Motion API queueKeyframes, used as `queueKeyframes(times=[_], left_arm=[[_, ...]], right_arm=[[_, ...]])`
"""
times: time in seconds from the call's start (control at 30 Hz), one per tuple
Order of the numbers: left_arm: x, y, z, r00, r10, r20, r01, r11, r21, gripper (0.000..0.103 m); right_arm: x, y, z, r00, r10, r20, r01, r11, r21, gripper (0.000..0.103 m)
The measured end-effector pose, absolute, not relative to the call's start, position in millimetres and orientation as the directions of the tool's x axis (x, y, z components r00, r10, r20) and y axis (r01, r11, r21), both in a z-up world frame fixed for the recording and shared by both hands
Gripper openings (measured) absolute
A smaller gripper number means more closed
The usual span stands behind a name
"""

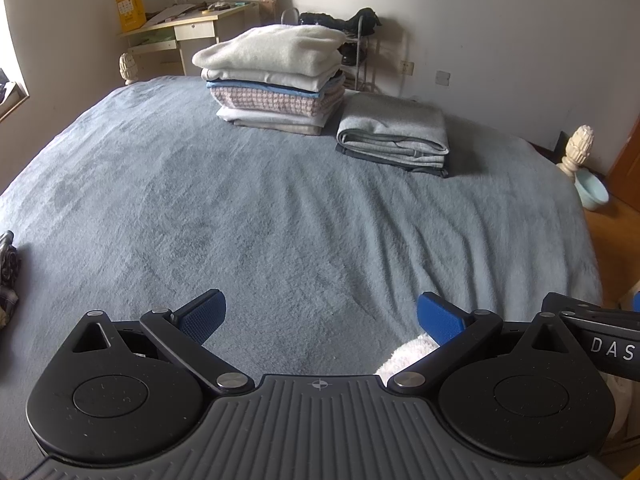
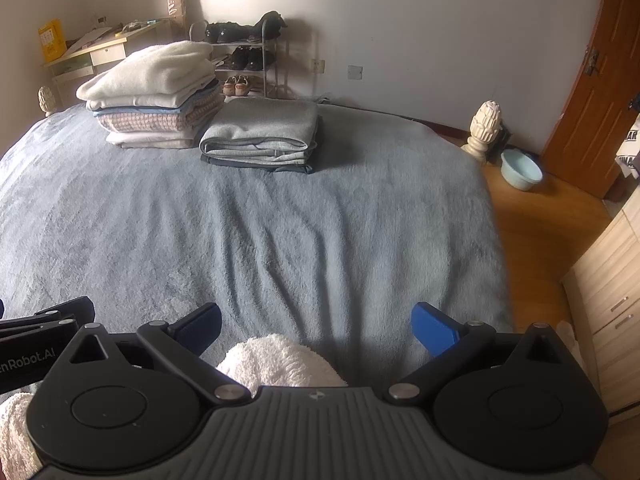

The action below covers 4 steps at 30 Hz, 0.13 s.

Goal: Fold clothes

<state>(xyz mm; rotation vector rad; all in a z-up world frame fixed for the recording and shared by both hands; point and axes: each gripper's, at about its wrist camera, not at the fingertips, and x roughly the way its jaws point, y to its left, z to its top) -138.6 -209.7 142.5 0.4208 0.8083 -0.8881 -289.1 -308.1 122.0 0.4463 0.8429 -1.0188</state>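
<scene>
A white fluffy garment (image 2: 276, 364) lies at the near edge of the blue-grey bed (image 2: 280, 220), just under my right gripper (image 2: 316, 326), which is open and empty above it. A corner of it shows in the left wrist view (image 1: 404, 356) beside the right finger of my left gripper (image 1: 320, 316), also open and empty. A tall stack of folded clothes (image 1: 276, 76) and a lower folded grey pile (image 1: 394, 134) sit at the far side of the bed; both show in the right wrist view (image 2: 154, 92) (image 2: 262, 134).
A dark patterned cloth (image 1: 8, 276) lies at the bed's left edge. Bedposts (image 2: 484, 128), a light blue basin (image 2: 520, 168), a wooden door (image 2: 596, 80) and drawers (image 2: 608, 308) stand to the right. A desk (image 1: 188, 28) and shoe rack (image 2: 244, 56) stand behind.
</scene>
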Motion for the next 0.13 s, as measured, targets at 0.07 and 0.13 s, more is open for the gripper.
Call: queueKeyframes(times=[0.07,0.13], left_arm=[[-137.6,-209.4,142.6,0.371,-0.518,-0.771,0.815,0.58,0.002,0.103],[-137.0,-210.1,142.6,0.371,-0.517,-0.771,0.814,0.581,0.002,0.103]], right_arm=[[-288.6,-308.2,121.5,0.258,-0.559,-0.788,0.879,0.475,-0.05,0.103],[-288.2,-308.7,121.2,0.256,-0.558,-0.789,0.878,0.476,-0.051,0.103]])
